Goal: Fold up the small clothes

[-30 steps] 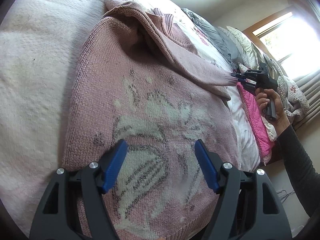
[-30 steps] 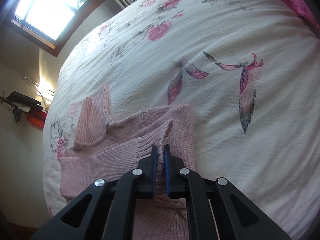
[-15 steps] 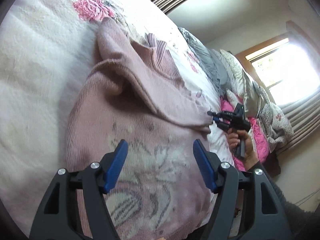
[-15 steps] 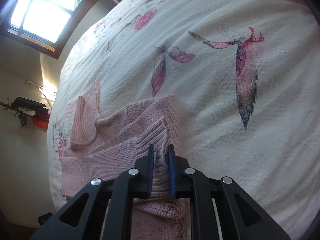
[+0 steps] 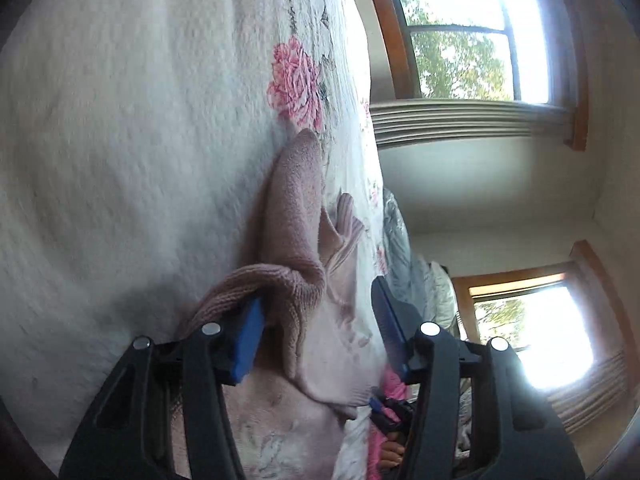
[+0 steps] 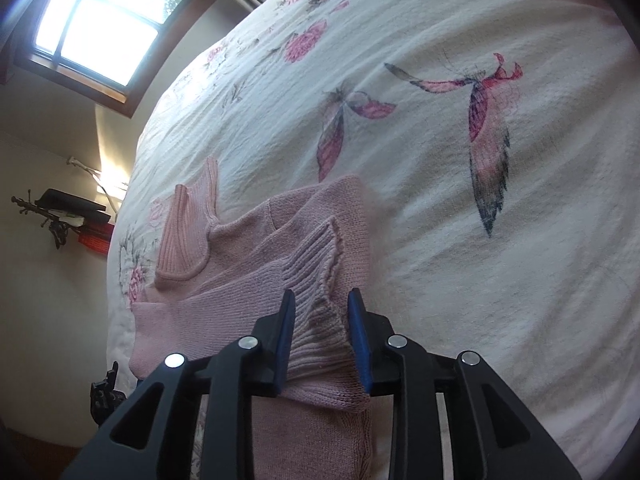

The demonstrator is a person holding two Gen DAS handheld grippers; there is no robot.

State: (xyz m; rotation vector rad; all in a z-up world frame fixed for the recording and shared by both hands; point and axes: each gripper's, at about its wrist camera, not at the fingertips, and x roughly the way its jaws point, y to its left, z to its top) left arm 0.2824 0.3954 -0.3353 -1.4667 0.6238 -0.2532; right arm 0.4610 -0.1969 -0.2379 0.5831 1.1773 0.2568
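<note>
Both grippers gape — left gripper [image 5: 316,334] and right gripper [image 6: 320,340] straddling the pink sweater [image 6: 256,264].

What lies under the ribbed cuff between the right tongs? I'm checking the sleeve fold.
The cuff rests on the pink sweater body; the bedspread beneath is covered there.

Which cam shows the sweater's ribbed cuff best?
Right wrist. The ribbed cuff lies centred between the open right gripper, ribs sharp. Left wrist shows mostly the sweater body edge-on; the cuff isn't clearly distinguishable there.
</note>
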